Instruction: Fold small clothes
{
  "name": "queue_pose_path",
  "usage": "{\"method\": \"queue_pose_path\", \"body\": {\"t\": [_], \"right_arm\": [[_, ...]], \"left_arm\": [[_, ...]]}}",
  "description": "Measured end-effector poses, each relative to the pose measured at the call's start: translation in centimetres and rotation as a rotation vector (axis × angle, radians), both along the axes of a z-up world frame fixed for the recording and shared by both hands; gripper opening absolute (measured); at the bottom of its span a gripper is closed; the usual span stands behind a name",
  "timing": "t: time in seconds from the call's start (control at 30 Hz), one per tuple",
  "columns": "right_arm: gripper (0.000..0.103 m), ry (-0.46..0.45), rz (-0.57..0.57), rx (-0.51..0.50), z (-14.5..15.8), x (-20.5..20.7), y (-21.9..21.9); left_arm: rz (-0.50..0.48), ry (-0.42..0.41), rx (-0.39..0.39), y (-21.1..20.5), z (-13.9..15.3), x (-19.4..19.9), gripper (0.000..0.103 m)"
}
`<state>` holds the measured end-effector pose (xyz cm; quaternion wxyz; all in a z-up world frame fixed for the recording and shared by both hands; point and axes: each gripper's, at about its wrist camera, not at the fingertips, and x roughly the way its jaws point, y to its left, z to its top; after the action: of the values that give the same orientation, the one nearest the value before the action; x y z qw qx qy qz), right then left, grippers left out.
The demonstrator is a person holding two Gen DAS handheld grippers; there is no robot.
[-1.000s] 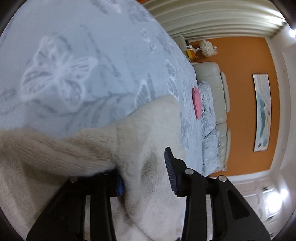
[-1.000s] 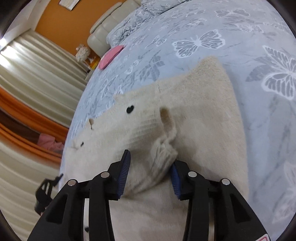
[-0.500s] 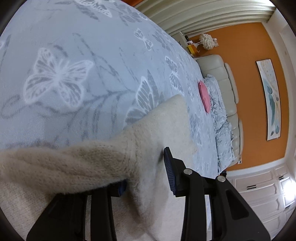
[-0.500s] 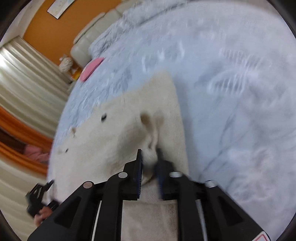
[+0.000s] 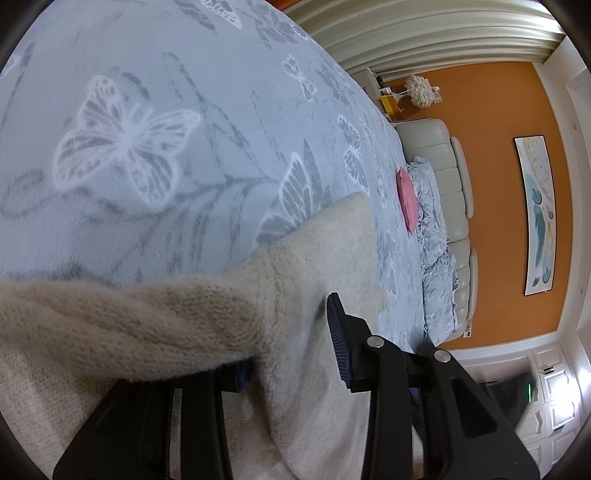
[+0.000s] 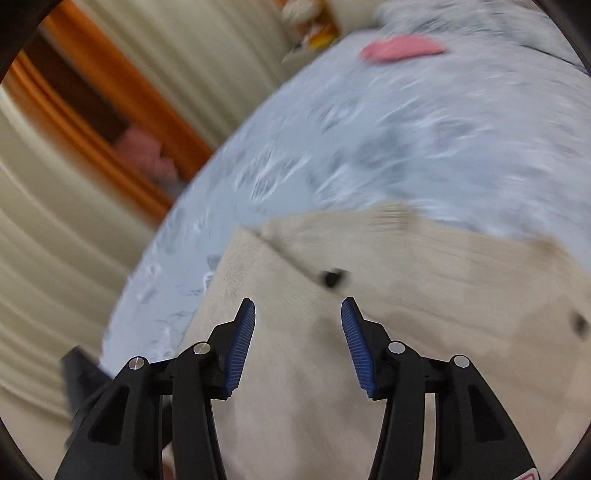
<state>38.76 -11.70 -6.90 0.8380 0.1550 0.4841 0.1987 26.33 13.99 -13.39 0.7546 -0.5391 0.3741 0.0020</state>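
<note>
While the cream knit sweater (image 5: pixel 317 258) lies spread on the butterfly-print bedspread (image 5: pixel 155 110), its sleeve drapes over the left gripper (image 5: pixel 291 347), spread wide, and the right gripper (image 6: pixel 297 332) hovers agape, empty, above it.

A big bed (image 5: pixel 221 92) has a light blue blanket with white and grey butterflies on it. A pink pillow (image 5: pixel 406 199) lies near the soft cream headboard (image 5: pixel 439 155). Behind is an orange wall (image 5: pixel 491 184) with a picture (image 5: pixel 539 214). Long cream curtains (image 5: pixel 424 33) hang beside the bed.
</note>
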Motion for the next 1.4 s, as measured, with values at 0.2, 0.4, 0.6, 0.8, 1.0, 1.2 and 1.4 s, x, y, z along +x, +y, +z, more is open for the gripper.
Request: {"method": "queue_pose_path", "body": {"t": [0.2, 0.4, 0.6, 0.8, 1.0, 1.2, 1.4], "right_arm": [[0.004, -0.010, 0.085, -0.153, -2.1, 3.2, 4.8], [0.005, -0.067, 0.012, -0.185, -0.8, 4.2, 3.4], [0.017, -0.054, -0.144, 0.019, 1.6, 0.8, -2.9], [0.054, -0.162, -0.519, -0.130, 3.9, -14.5, -17.2], [0.058, 0.013, -0.712, -0.095, -0.2, -20.3, -27.2], [0.007, -0.090, -0.536, 0.036, 1.8, -18.8, -24.9], [0.006, -0.194, -0.598, -0.027, 3.0, -20.4, -27.1]], "left_arm": [[-0.006, 0.000, 0.020, -0.2, 0.3, 0.2, 0.036], [-0.005, -0.009, 0.045, -1.0, 1.0, 0.6, 0.042], [-0.028, -0.016, 0.065, -1.4, 1.4, 1.0, 0.045], [-0.023, -0.017, 0.087, -1.7, 1.3, 1.0, 0.045], [-0.009, -0.021, 0.083, -1.7, 1.1, 0.8, 0.045], [-0.010, -0.024, 0.100, -1.8, 1.2, 0.6, 0.046], [-0.025, -0.033, 0.165, -2.4, 1.5, 0.6, 0.049]]}}
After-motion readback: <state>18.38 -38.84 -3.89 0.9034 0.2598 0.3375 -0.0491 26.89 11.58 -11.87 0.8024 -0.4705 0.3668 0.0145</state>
